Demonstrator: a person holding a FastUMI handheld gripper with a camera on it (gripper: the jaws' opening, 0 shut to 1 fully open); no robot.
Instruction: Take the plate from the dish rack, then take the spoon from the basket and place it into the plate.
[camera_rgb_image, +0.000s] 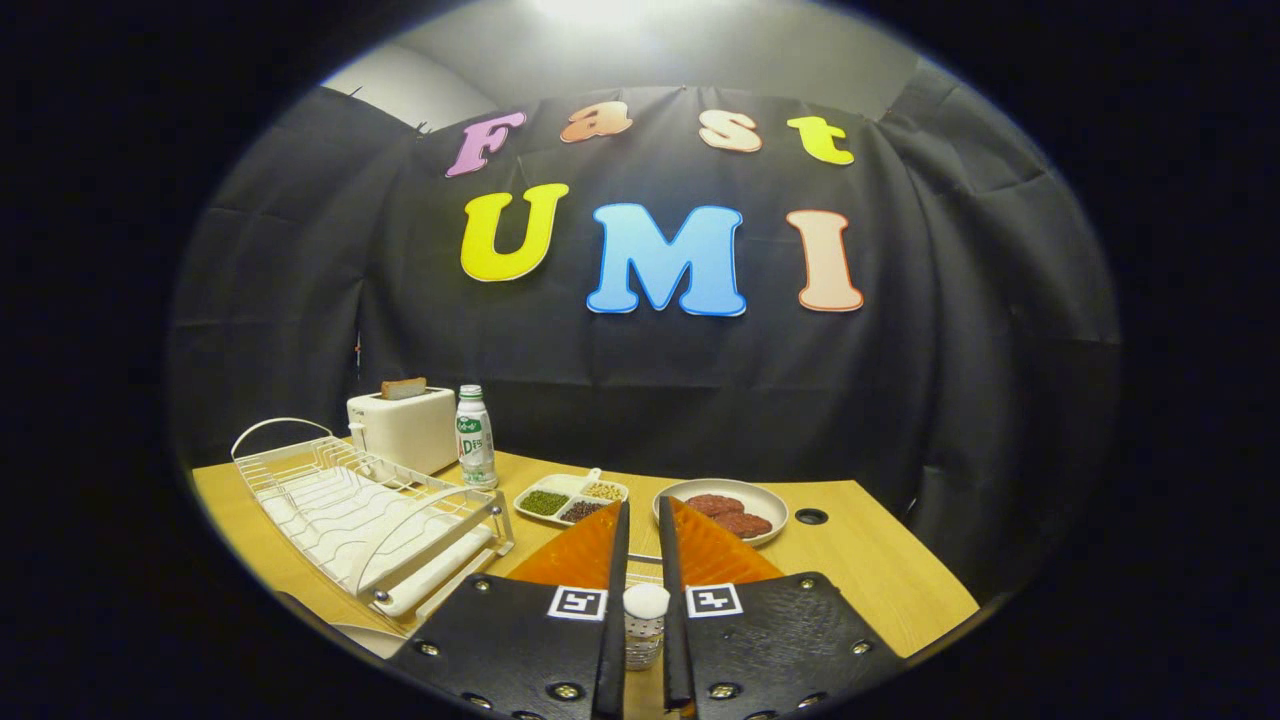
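My gripper (643, 600) is held above the wooden table (880, 570), its two fingers close together. Between them stands a slim thing with a round white end (646, 602) and a pale dotted shaft, apparently the spoon's handle, and both fingers press on it. Its lower part is hidden behind the fingers. The white wire dish rack (370, 510) lies to the left of the fingers with no plate in its slots. A pale curved rim (352, 636), possibly the plate, peeks out just below the rack's near end.
Beyond the fingers sit a round plate with two brown patties (722, 510) and a divided tray of beans (570, 498). A white toaster (402, 428) and a small bottle (475, 438) stand behind the rack. A dark hole (811, 516) marks the table right of the patty plate.
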